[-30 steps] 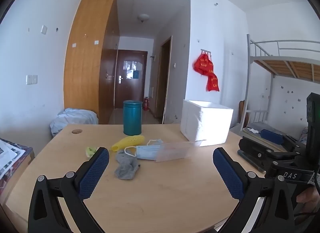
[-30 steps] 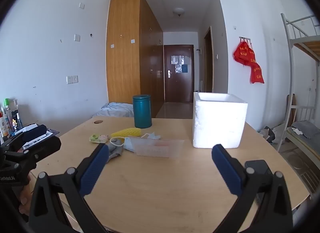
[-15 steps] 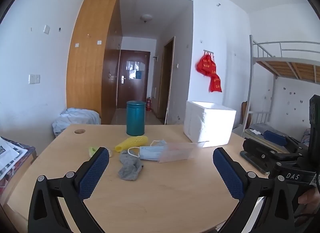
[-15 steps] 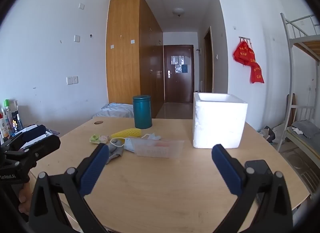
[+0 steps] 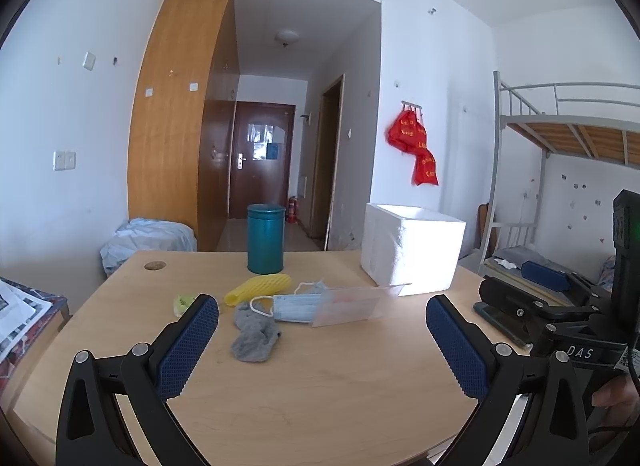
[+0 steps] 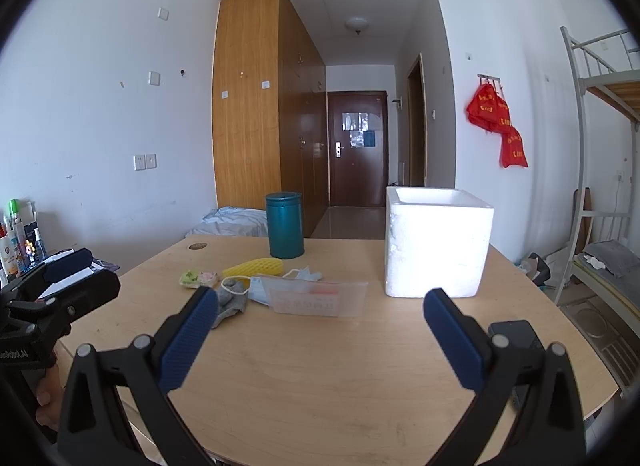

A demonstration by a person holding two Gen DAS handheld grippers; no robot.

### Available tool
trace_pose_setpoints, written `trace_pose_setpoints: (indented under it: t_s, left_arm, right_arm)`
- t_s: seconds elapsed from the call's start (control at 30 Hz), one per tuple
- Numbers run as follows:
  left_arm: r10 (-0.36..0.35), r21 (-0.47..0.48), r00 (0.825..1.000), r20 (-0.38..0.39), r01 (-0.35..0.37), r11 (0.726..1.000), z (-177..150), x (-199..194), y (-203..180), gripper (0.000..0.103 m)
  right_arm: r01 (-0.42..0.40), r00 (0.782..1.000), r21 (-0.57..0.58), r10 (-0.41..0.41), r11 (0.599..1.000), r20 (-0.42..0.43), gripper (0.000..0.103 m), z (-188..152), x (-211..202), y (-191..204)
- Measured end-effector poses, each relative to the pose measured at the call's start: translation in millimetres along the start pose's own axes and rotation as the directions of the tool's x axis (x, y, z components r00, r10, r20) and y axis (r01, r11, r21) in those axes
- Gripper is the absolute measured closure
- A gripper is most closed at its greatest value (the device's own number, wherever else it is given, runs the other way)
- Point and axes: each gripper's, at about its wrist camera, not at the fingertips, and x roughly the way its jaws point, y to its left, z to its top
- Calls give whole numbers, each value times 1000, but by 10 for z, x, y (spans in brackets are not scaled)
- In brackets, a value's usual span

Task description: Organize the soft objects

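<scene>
Both grippers are held above the near part of the wooden tabletop (image 5: pixel 320 378), and nothing is gripped. The left gripper (image 5: pixel 322 310) is seen with its blue-padded fingers (image 5: pixel 188 342) spread wide; the right gripper (image 6: pixel 320 306) is likewise seen with its fingers (image 6: pixel 454 340) spread wide.

The soft objects are gathered in a loose cluster near the middle of the tabletop. A crumpled grey sock (image 5: pixel 255 332) lies nearest the left gripper, touching a blue face mask (image 5: pixel 294 306). The mask is partly covered by a translucent plastic pouch (image 5: pixel 352 303), which leans over it. A yellow foam net sleeve (image 5: pixel 258 293) is seen just behind the sock, and a small green-and-pink item (image 6: pixel 199 278) lies to the left of the sleeve. A teal canister (image 5: pixel 265 238) stands upright behind the cluster. A white foam box (image 6: pixel 436 244), open at the top, stands to the right of the cluster, close to the pouch. A dark device (image 6: pixel 516 340) lies near the right edge of the tabletop.
</scene>
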Motion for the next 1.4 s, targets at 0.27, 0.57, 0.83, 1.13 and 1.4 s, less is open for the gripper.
trace_pose_setpoints:
  t_s: [0.27, 0.57, 0.83, 1.13, 1.4]
  left_arm:
    - [-1, -1, 1000, -3, 1, 1000, 7, -17, -46, 0]
    - [1, -3, 1000, -8, -1, 1000, 25, -20, -70, 0]
    - [10, -6, 1000, -15, -10, 1000, 13, -7, -51, 0]
    - [14, -11, 999, -28, -14, 1000, -11, -28, -33, 0]
    - [11, -10, 1000, -27, -11, 1000, -23, -59, -21, 0]
  right_arm:
    - [1, 1000, 1, -1, 1000, 2, 0, -2, -5, -3]
    - [-8, 1000, 3, 8, 1000, 0, 0, 22, -1, 2]
    - [-12, 1000, -2, 12, 1000, 0, 0, 36, -16, 28]
    - [-16, 1000, -5, 16, 1000, 0, 0, 36, -38, 52]
    - [-17, 1000, -11, 17, 1000, 0, 0, 34, -58, 84]
